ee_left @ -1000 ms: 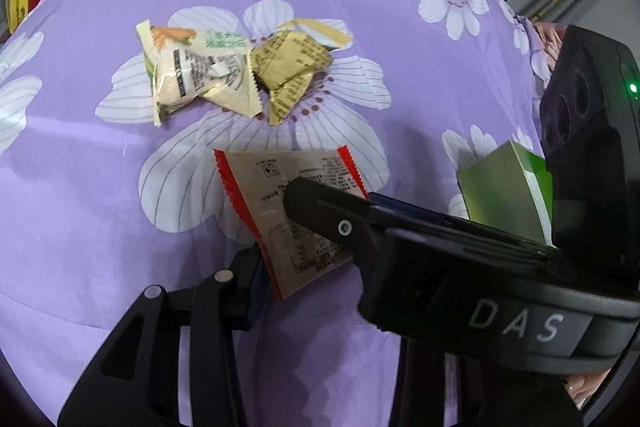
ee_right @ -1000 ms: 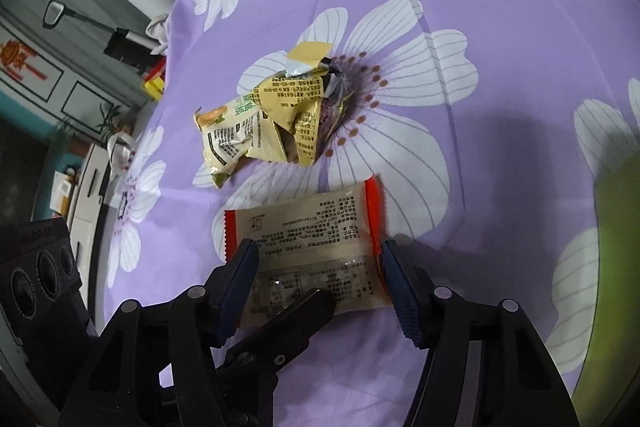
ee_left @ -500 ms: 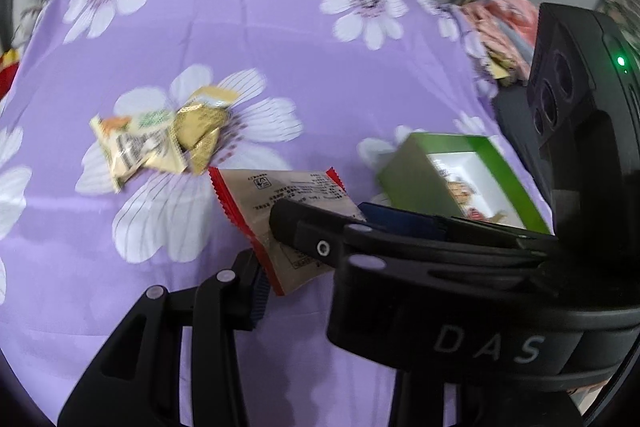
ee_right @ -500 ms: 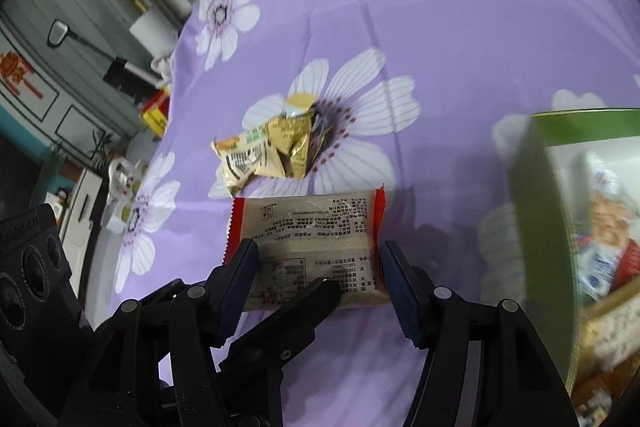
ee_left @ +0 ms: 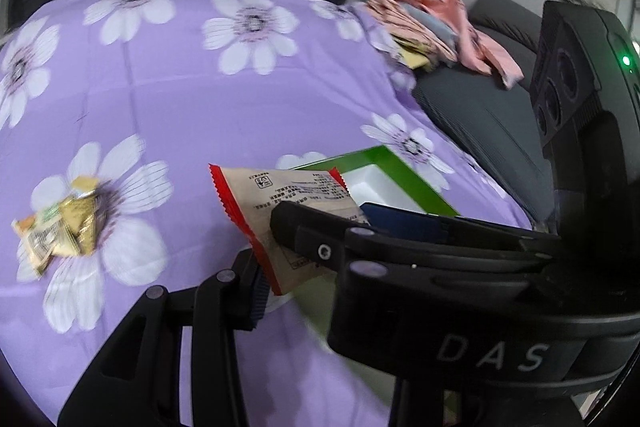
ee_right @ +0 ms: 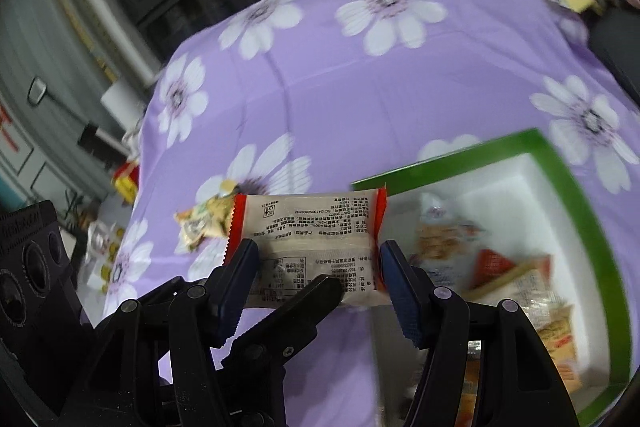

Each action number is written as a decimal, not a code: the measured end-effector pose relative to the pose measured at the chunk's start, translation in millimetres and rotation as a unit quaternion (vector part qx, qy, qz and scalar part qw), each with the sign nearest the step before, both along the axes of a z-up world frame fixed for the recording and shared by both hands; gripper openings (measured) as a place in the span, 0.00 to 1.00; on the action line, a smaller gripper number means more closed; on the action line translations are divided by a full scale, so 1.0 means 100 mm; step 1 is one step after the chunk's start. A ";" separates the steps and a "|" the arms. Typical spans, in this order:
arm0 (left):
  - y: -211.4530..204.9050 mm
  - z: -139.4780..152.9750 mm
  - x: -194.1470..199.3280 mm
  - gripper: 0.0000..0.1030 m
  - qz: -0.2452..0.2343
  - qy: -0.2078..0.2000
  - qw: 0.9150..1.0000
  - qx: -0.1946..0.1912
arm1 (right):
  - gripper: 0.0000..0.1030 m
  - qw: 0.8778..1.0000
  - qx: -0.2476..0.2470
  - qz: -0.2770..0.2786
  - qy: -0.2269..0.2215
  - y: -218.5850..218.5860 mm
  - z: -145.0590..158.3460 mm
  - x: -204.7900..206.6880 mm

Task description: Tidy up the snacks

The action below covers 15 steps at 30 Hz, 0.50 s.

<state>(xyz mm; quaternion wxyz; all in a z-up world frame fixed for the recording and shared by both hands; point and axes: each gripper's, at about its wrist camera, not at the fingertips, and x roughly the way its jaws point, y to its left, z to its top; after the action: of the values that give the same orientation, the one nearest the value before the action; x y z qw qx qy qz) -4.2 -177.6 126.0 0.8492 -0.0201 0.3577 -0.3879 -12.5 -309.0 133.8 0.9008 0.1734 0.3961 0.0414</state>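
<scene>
A beige snack packet with red ends [ee_right: 308, 227] is held between the blue pads of my right gripper [ee_right: 318, 271], lifted above the purple flowered cloth [ee_right: 360, 87]. In the left wrist view the same packet [ee_left: 288, 215] hangs in front of my left gripper [ee_left: 304, 259], whose right finger is hidden behind the right gripper's body. A green-rimmed white box [ee_right: 560, 195] with several snack packets inside lies just right of the held packet; its rim shows in the left wrist view [ee_left: 404, 171]. Two small yellow snack packets [ee_left: 56, 235] lie on a white flower at the left, also in the right wrist view [ee_right: 204, 223].
A dark grey sofa [ee_left: 480, 107] with pink cloth [ee_left: 436, 19] piled on it stands beyond the cloth's right edge. Red and yellow packages [ee_right: 126, 179] lie off the cloth's left edge. Dark windows run along the back.
The right gripper has lifted the red-ended packet off the cloth and carried it right, toward the green box. The two yellow packets stay where they were.
</scene>
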 end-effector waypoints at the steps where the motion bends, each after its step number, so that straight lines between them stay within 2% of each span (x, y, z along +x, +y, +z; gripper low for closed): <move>1: -0.10 0.01 -0.01 0.36 -0.008 -0.003 1.000 0.004 | 0.64 1.000 0.005 -0.011 -0.001 -0.09 0.01 -0.03; 9: -0.55 -0.05 -0.02 0.36 -0.052 0.004 0.999 0.011 | 0.64 0.997 0.034 -0.073 0.005 -0.60 -0.06 -0.17; 15: -0.85 -0.20 0.02 0.36 -0.078 0.033 0.996 0.020 | 0.64 0.992 0.053 -0.114 0.029 -0.89 -0.20 -0.20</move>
<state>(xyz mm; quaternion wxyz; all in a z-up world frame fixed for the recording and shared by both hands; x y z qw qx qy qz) -2.1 -262.9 106.4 0.8045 0.0122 0.3934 -0.4448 -32.5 -398.2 113.3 0.8772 0.2659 0.3971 -0.0457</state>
